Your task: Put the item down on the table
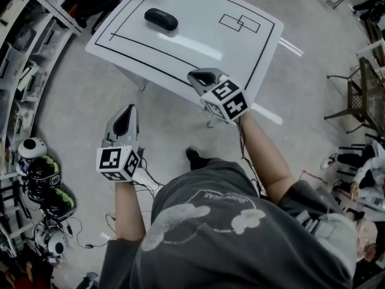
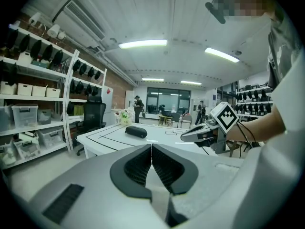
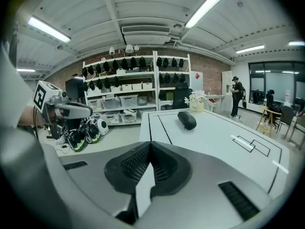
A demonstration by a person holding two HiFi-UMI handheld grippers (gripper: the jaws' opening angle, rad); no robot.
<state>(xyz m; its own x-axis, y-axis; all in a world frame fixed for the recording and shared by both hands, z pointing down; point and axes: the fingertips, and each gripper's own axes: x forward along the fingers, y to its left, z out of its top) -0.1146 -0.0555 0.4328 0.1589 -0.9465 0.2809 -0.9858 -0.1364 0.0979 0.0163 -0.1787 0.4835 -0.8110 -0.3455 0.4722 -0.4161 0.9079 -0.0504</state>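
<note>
On the far part of the white table point(image 1: 198, 41), inside the black outline, the dark oval case point(image 1: 161, 19) is seen lying flat, well apart from both grippers; the task is judged done. The left gripper point(image 1: 125, 118) is held over the floor short of the table, its jaws pressed together with nothing between them. The right gripper point(image 1: 203, 77) is held just over the table's near edge, and its jaws are likewise closed and empty.

From here, the near edge could be clipped if the right gripper is dropped or swung carelessly, and the table jolted. The cables point(image 1: 150, 179) trailing near the feet could be snagged by a step.

Open floor is offered around the person; room is narrowed by shelving point(image 1: 24, 53) and helmets point(image 1: 42, 173) at the left and by a chair point(image 1: 355, 101) at the right.
</note>
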